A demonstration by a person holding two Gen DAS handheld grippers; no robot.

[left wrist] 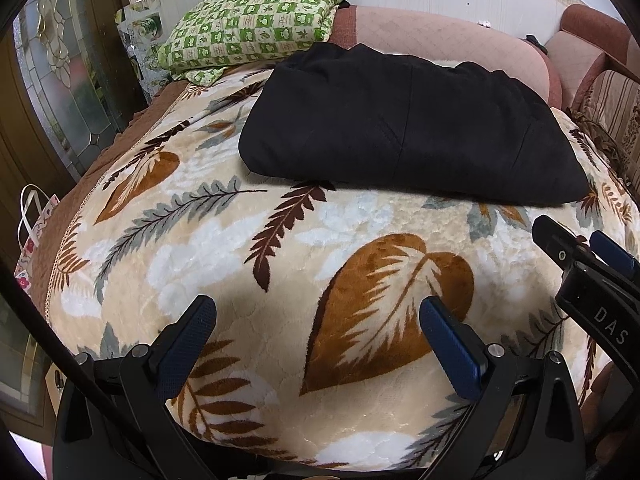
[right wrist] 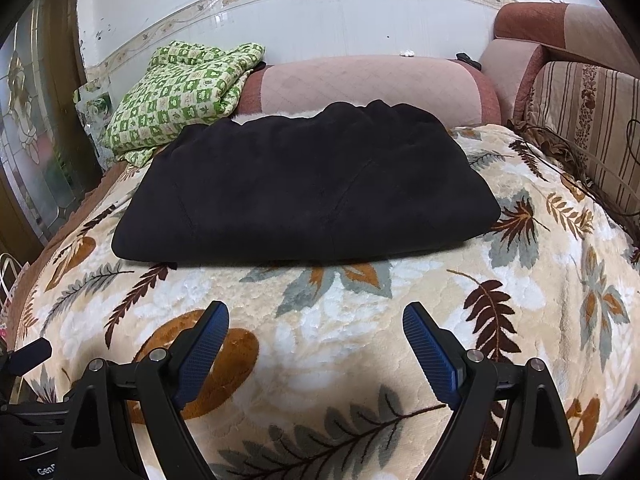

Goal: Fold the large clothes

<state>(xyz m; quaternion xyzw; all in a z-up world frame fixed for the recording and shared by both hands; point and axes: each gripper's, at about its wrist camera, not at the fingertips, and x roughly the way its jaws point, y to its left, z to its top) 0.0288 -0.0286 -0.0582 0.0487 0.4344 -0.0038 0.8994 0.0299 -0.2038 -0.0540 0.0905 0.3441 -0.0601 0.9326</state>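
Note:
A black garment (left wrist: 404, 124) lies folded into a thick rectangle on the leaf-patterned blanket (left wrist: 224, 248); it also shows in the right wrist view (right wrist: 304, 188). My left gripper (left wrist: 316, 308) is open and empty, held over the blanket well in front of the garment. My right gripper (right wrist: 316, 314) is open and empty, also in front of the garment's near edge. The right gripper shows at the right edge of the left wrist view (left wrist: 584, 248).
A green checked quilt (left wrist: 248, 28) is piled at the back left. A pink bolster (right wrist: 368, 80) lies behind the garment along the white wall. A striped cushion (right wrist: 584, 120) stands at the right. A glass door (left wrist: 60, 92) is at the left.

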